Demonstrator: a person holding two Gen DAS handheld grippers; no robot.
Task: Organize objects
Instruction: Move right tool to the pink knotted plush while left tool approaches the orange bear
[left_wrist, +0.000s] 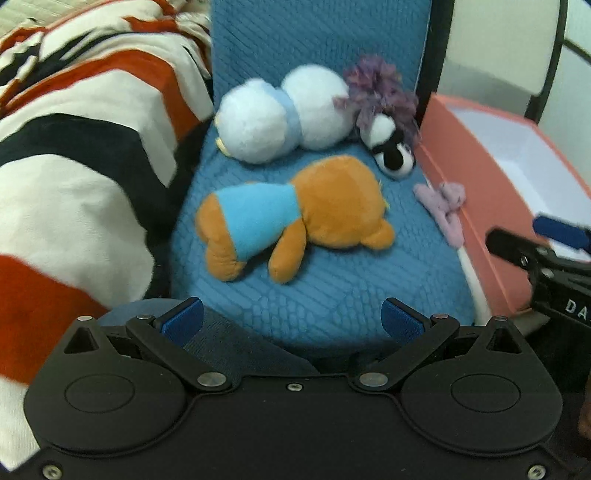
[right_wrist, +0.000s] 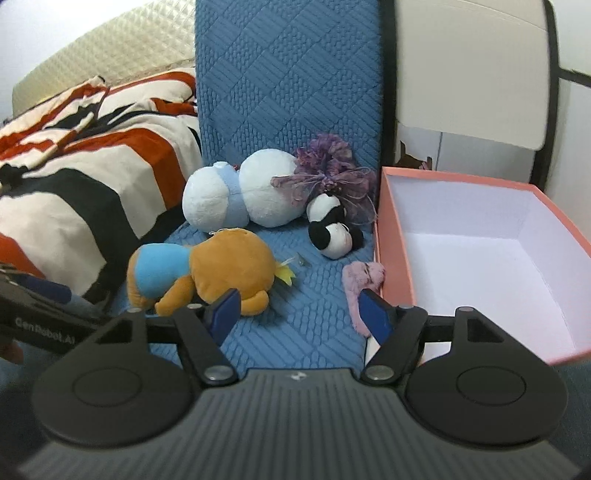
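Bedroom corner, looks like: a blue quilted chair (right_wrist: 288, 92) with a striped red, black and cream blanket (right_wrist: 92, 177) piled on its left and a pink box (right_wrist: 391, 236), white inside and with nothing in it, against the seat's right edge.

All the toys are on the seat. A white plush (right_wrist: 236, 195) lies at the back, by the backrest. A purple frilly flower (right_wrist: 328, 173) and a small panda (right_wrist: 332, 229) sit toward the back right corner. A brown bear (right_wrist: 207, 277) in a light blue shirt is lying down mid-seat, and a little pink fuzzy thing (right_wrist: 360, 288) is touching the box wall at the right edge.

Left gripper (left_wrist: 291, 317) hangs over the front edge with fingers spread wide, nothing between them. Right gripper (right_wrist: 299, 314) has its fingers apart too, not gripping anything, aimed at the gap between the bear and the pink fuzzy.

My guess is everything here is light, squishy and unbreakable. The bear should pinch easily at a leg or the belly. The flower looks flimsy, so I'd grab its middle. Fuzzy fur shouldn't slip much.
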